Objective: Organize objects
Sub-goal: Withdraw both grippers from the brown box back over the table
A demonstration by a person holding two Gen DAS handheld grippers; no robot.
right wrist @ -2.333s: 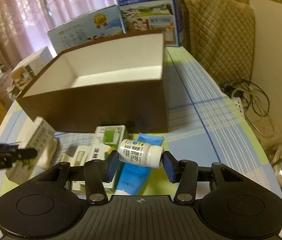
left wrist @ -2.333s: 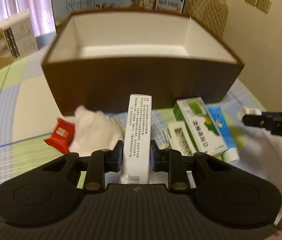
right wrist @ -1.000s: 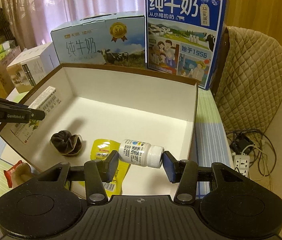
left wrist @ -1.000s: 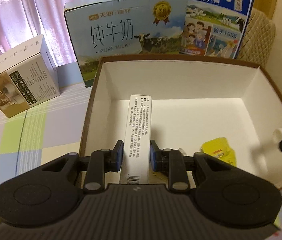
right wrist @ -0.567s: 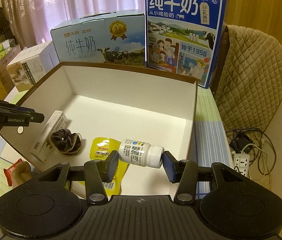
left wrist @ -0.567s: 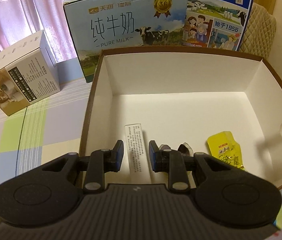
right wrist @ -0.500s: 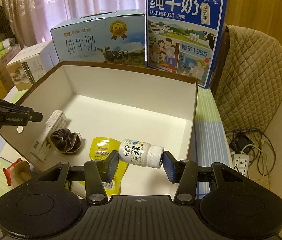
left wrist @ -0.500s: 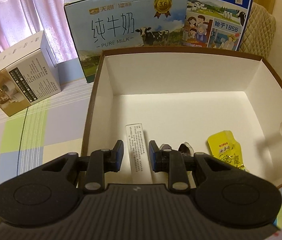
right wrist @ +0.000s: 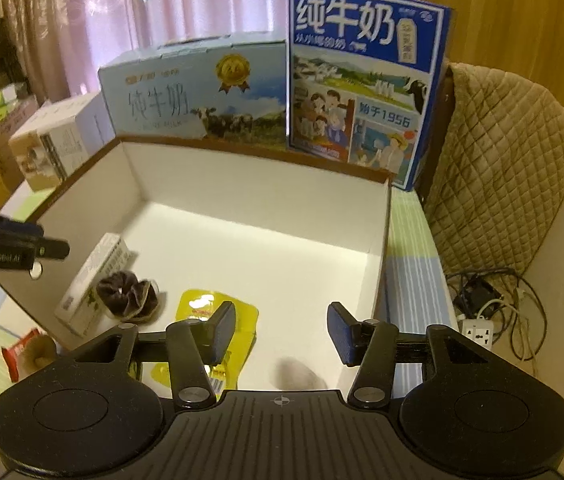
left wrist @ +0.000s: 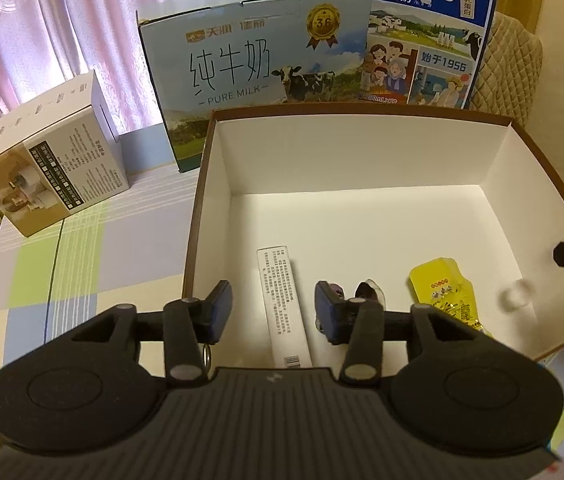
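left wrist: steep down, close | right wrist: same | shared: open box [left wrist: 362, 160] interior

The left gripper [left wrist: 272, 310] is hovering over the near left of the brown box [left wrist: 362, 118], its jaws just having been opening, nothing pressed between them. Below, a white carton [left wrist: 284, 304] is lying flat; a yellow pouch [left wrist: 442, 292] is lying to the right.

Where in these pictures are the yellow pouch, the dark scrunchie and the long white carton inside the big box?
yellow pouch [right wrist: 218, 308], right wrist view, on its upper face.
dark scrunchie [right wrist: 128, 294], right wrist view, on its ruffled fabric.
long white carton [left wrist: 284, 300], left wrist view, on its printed top side.
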